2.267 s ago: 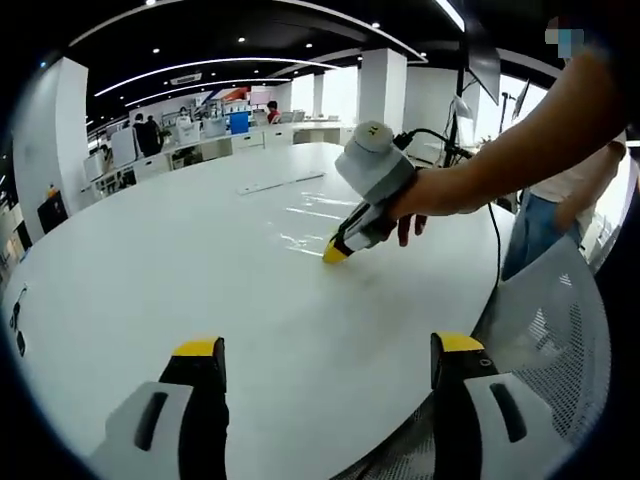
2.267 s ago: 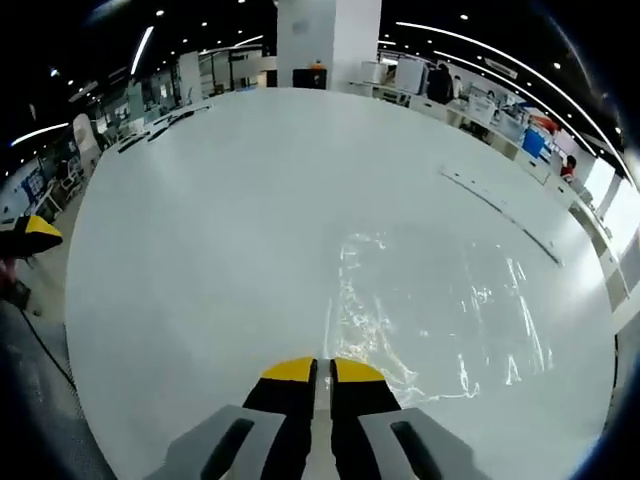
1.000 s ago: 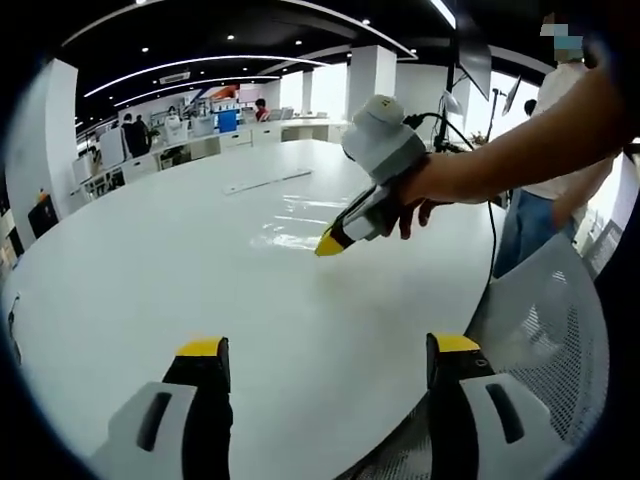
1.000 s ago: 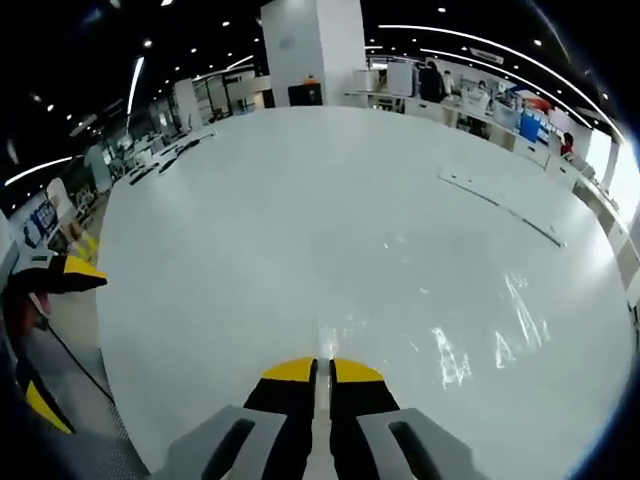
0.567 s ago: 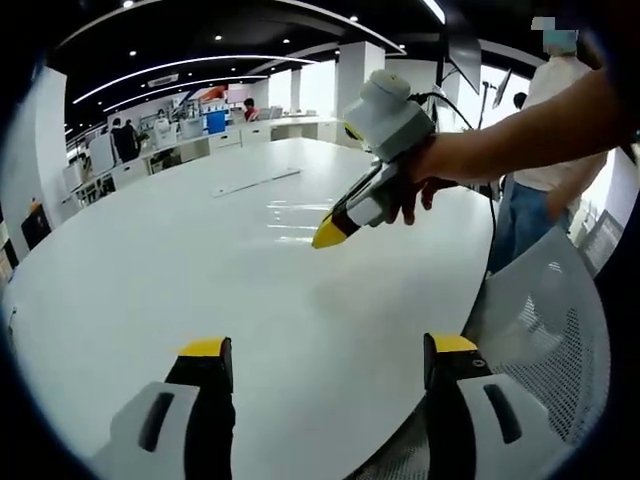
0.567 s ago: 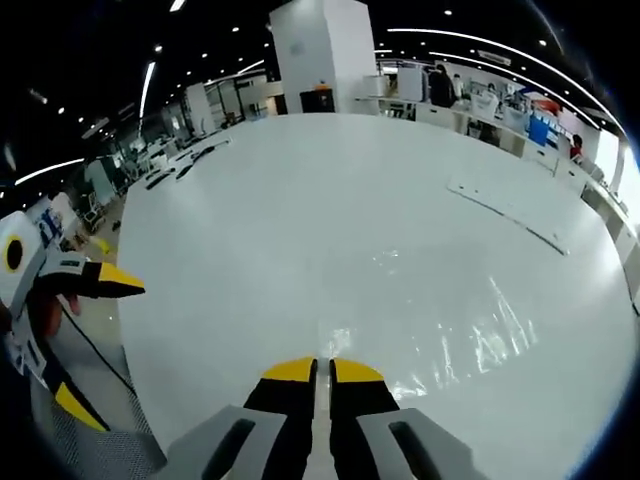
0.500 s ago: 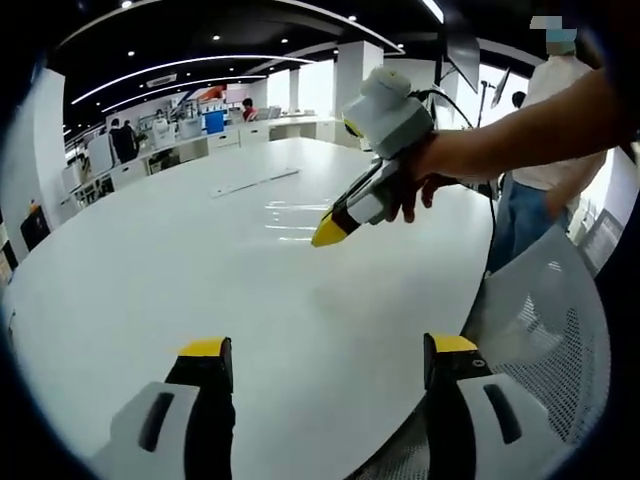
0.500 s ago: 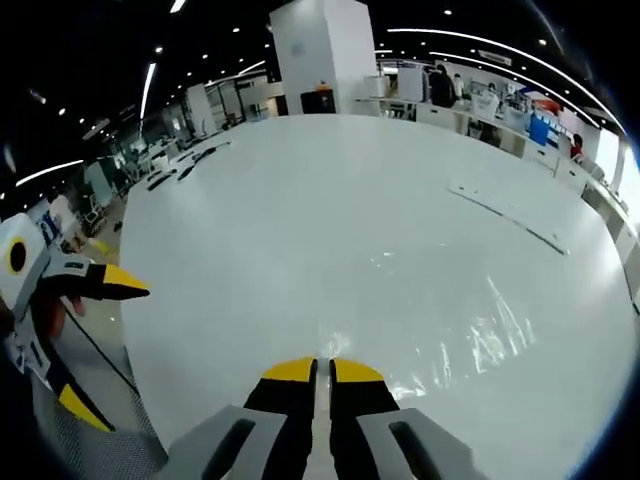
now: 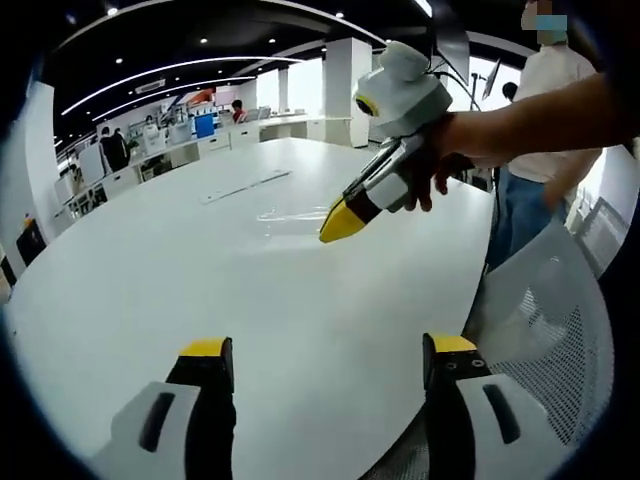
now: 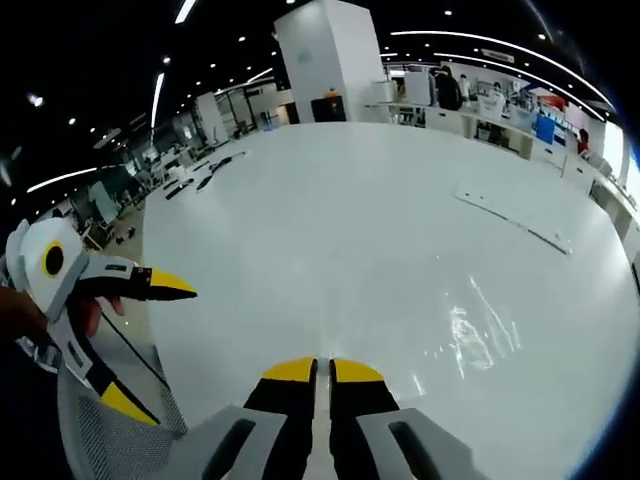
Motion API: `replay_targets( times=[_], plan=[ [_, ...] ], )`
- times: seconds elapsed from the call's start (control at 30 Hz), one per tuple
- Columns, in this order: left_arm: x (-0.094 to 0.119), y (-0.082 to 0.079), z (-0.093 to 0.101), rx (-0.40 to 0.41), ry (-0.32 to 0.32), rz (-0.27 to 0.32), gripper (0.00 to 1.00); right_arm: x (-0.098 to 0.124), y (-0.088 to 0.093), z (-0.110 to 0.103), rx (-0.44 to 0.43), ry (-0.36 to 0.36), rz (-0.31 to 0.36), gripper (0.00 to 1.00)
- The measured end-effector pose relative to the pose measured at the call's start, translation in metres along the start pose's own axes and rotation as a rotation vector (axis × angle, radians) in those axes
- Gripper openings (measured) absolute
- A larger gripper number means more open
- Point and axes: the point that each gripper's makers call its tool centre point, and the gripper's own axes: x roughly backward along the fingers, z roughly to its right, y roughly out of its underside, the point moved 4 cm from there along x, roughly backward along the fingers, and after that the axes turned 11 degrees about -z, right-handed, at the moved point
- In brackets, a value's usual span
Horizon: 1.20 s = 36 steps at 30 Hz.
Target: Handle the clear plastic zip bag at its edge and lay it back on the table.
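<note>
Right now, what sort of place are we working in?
Most likely a large open-plan office or lab: a big round white table, rows of desks with people behind it, a white pillar, ceiling strip lights, and a mesh office chair beside the table.

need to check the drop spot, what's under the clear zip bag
The clear zip bag lies flat on the white table, which shows through it. Nothing else shows beneath it, though glare hides parts of it.
</note>
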Motion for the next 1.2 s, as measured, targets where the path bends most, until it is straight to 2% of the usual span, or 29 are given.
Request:
replay_targets(
  times=[0.4,0.7,1.2],
  plan=[
    [-0.007,-0.008,0.002,-0.084,0.024,-0.013,0.73,0.028,0.0,-0.019,0.02,-0.045,-0.008,0.0],
    [-0.006,-0.017,0.008,-0.148,0.029,-0.012,0.71,0.035,0.006,-0.035,0.037,-0.081,-0.024,0.0],
    [-0.004,-0.024,0.01,-0.203,0.025,-0.002,0.68,0.04,0.026,-0.053,0.069,-0.123,-0.078,0.0]
  ],
)
